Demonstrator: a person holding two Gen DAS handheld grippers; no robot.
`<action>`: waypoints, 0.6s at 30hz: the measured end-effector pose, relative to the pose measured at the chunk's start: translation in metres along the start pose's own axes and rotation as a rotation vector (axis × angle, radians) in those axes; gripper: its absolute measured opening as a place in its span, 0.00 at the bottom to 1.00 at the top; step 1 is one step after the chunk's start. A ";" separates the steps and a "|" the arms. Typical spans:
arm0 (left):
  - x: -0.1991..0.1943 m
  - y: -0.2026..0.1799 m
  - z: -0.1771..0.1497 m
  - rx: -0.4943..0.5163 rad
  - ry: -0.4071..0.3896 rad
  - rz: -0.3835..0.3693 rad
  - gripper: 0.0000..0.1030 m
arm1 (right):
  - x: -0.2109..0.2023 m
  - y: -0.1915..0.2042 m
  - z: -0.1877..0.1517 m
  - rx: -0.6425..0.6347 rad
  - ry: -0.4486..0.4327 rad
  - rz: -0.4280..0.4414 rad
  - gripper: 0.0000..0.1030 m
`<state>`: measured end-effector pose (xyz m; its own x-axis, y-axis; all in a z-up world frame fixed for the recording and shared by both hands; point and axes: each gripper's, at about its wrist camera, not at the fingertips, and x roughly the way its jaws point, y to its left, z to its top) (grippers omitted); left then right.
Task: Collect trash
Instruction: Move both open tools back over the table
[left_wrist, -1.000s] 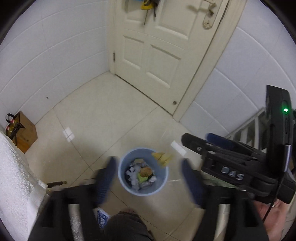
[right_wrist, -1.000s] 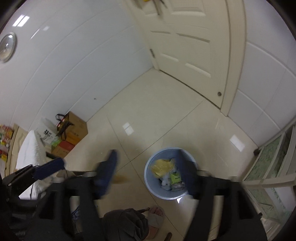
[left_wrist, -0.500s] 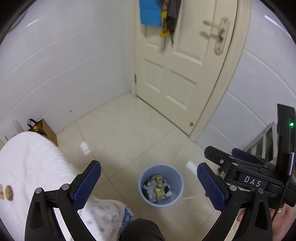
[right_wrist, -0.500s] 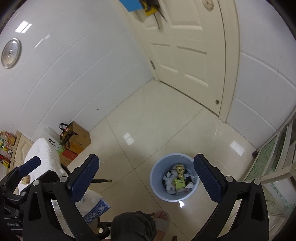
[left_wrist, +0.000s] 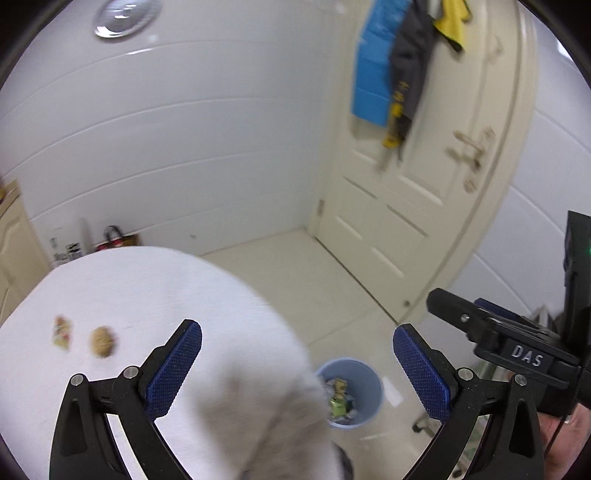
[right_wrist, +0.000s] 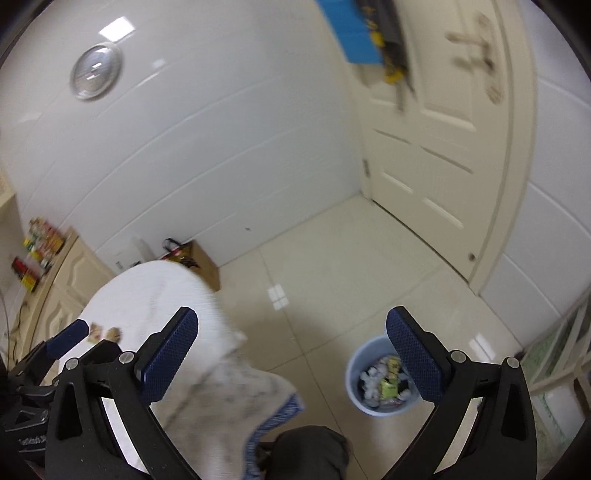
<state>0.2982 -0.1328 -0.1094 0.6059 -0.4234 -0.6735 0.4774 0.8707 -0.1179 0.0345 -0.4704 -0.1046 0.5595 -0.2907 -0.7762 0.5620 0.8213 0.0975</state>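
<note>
A light blue trash bin (left_wrist: 351, 391) (right_wrist: 382, 380) stands on the tiled floor, holding white paper wads and yellow-green wrappers. My left gripper (left_wrist: 297, 363) is open and empty, high above the bin and the edge of a table under a white cloth (left_wrist: 122, 295). Two small brownish scraps (left_wrist: 101, 341) (left_wrist: 62, 332) lie on that cloth, left of the left finger. My right gripper (right_wrist: 291, 354) is open and empty too, over the floor between the cloth table (right_wrist: 162, 295) and the bin. The scraps (right_wrist: 110, 334) show small at its left.
A cream door (left_wrist: 417, 206) with hanging blue, grey and yellow items (left_wrist: 373, 74) closes the far corner. A cardboard box and bag (right_wrist: 195, 258) sit by the white tiled wall. Cream cabinets (right_wrist: 55, 280) stand at left, a rack (right_wrist: 550, 354) at right. A person's dark knee (right_wrist: 310, 454) is below.
Both grippers opened wide, rose and drew back from the bin toward the cloth table. The trash they held over the bin now lies in it. The scraps on the cloth came into view.
</note>
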 end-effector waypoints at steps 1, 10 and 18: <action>-0.009 0.009 -0.005 -0.015 -0.013 0.018 0.99 | -0.001 0.017 0.000 -0.031 -0.005 0.008 1.00; -0.095 0.099 -0.054 -0.190 -0.086 0.181 0.99 | 0.013 0.134 -0.018 -0.209 -0.004 0.117 1.00; -0.139 0.150 -0.091 -0.293 -0.090 0.294 0.99 | 0.030 0.206 -0.035 -0.326 0.018 0.184 1.00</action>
<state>0.2281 0.0791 -0.1000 0.7487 -0.1554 -0.6444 0.0831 0.9865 -0.1414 0.1463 -0.2930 -0.1297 0.6206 -0.1176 -0.7753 0.2278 0.9731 0.0348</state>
